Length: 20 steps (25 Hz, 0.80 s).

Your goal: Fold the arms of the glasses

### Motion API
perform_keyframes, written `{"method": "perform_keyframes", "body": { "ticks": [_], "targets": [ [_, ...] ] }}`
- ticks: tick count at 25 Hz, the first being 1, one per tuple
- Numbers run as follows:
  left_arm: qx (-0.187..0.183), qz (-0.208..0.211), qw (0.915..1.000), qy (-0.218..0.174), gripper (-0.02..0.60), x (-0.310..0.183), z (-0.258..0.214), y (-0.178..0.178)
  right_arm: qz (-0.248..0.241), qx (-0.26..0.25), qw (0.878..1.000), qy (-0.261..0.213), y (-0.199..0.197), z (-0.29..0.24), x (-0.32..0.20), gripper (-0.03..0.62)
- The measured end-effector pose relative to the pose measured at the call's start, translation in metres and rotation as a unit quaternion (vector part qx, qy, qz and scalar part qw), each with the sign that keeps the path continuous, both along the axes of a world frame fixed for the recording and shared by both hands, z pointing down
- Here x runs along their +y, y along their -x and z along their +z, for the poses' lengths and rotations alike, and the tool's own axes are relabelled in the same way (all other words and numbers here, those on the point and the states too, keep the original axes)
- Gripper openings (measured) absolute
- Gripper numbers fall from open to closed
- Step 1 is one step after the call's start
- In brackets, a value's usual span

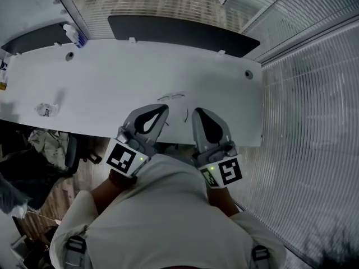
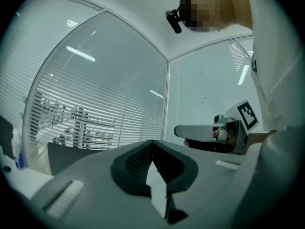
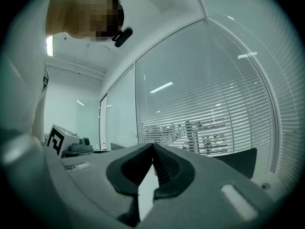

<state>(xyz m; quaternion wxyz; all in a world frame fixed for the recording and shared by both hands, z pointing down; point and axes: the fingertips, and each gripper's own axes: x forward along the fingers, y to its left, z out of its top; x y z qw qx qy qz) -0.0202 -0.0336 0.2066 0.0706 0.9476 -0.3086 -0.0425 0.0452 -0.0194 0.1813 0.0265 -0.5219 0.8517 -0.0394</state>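
Note:
The glasses (image 1: 171, 97) are thin wire-rimmed ones lying on the white table (image 1: 112, 88), near its front edge; a thin dark arm (image 1: 186, 115) shows just behind the lenses. My left gripper (image 1: 164, 109) is held level just short of them, its jaws shut with nothing between them (image 2: 152, 143). Beside it, my right gripper (image 1: 197, 112) is also shut and empty (image 3: 152, 147). Neither gripper touches the glasses. Both gripper views look over the table at the blinds, and the glasses are hidden in them.
A crumpled paper (image 1: 46, 110) lies at the table's left. A bottle (image 1: 73, 35) stands at the back left corner. Dark panels (image 1: 179, 31) run along the far edge. Glass walls with blinds (image 1: 314, 122) close in on the right. A chair with clothes (image 1: 53, 147) is down left.

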Motion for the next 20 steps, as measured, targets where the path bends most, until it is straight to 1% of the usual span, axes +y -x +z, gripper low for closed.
{"method": "perform_keyframes", "body": {
  "ticks": [6,10,14,17,20],
  "targets": [
    [-0.008,-0.008,0.9993,0.036,0.002,-0.001,0.024,-0.002,-0.009,-0.001,0.999,0.037,-0.003,0.025,-0.003,0.0],
    [-0.022,-0.014,0.9974,0.068,0.002,0.004,0.051,0.001,-0.017,-0.005,0.997,0.07,-0.003,0.051,0.002,0.002],
    [-0.033,-0.01,0.9955,0.089,0.002,0.011,0.069,0.0,-0.021,-0.009,0.995,0.094,-0.003,0.069,0.009,0.0],
    [-0.047,-0.004,0.9949,0.089,0.002,0.012,0.075,0.0,-0.02,-0.008,0.995,0.098,-0.004,0.073,0.01,0.0],
    [-0.076,0.001,0.9939,0.08,0.002,0.004,0.094,-0.002,-0.017,-0.001,0.995,0.102,-0.008,0.083,0.004,0.0]
  ]
}}
